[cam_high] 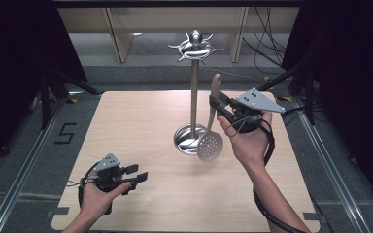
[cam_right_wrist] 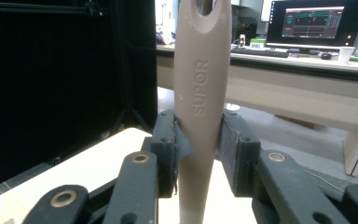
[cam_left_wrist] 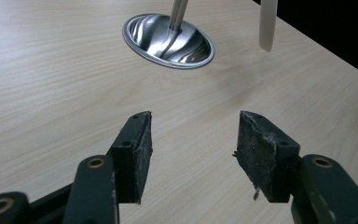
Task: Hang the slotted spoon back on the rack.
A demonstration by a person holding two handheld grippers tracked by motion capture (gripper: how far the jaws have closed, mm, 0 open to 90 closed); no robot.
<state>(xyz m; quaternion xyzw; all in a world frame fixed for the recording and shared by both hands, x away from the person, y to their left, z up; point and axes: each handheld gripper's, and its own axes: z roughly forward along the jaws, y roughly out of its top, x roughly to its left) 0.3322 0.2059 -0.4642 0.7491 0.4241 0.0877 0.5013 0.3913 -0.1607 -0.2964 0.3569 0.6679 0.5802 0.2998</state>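
Note:
A steel utensil stand [cam_high: 194, 73] rises from a round dished base [cam_high: 188, 138] on the wooden table [cam_high: 126, 121], with hook arms at its top [cam_high: 195, 47]. My right gripper [cam_high: 218, 108] is shut on the beige handle of a slotted skimmer spoon [cam_high: 211, 141], which hangs upright just right of the pole, its perforated bowl down near the base. The handle [cam_right_wrist: 198, 107] reads SUPOR between the jaws, with a hang hole at its end. My left gripper [cam_high: 137, 173] rests open near the table's front left, nothing between its pads [cam_left_wrist: 135, 154]. The base [cam_left_wrist: 168, 39] lies ahead of it.
Black curtains flank the table at both sides. Wooden shelving and loose cables sit behind the table's far edge. Metal rails run along the floor on each side. A desk with monitors appears behind in the right gripper view.

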